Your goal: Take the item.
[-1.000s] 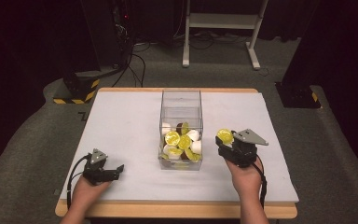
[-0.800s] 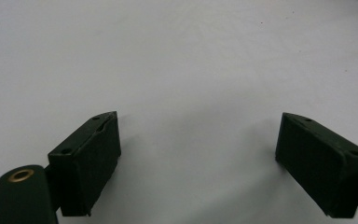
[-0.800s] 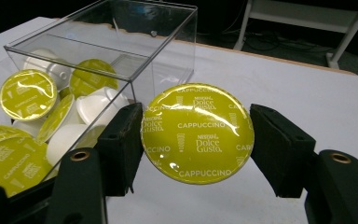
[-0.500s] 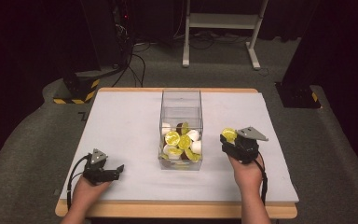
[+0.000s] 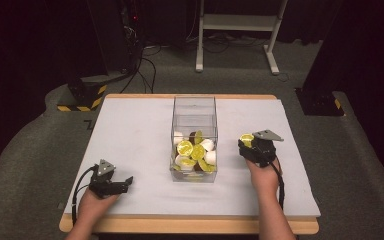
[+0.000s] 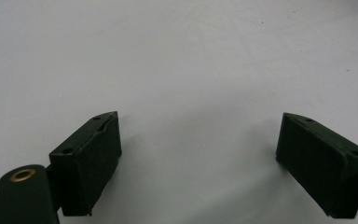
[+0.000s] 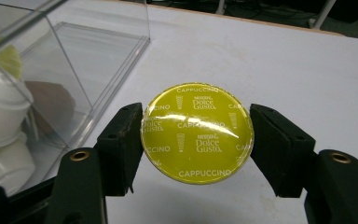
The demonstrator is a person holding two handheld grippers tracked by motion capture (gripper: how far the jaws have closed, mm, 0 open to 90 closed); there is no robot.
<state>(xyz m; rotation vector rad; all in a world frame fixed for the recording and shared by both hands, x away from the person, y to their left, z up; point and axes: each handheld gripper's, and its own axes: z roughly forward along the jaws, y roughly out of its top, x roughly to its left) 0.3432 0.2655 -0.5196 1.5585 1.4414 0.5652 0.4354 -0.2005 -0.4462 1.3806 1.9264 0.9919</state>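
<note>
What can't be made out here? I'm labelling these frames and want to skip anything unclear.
- Capsule body: in the right gripper view its yellow lid faces the camera and hides the cup beneath.
- Capsules low in the clear box: in the high view, piled on each other and too small to count.
- Left gripper: its view cuts off the open jaws at the bottom edge.
- Right gripper: in the high view its grey plate covers the jaws.

We read "CAPPUCCINO" and "NESCAFÉ Dolce Gusto" printed again and again in pale letters across the yellow-green foil lid of the coffee capsule (image 7: 197,133).
</note>
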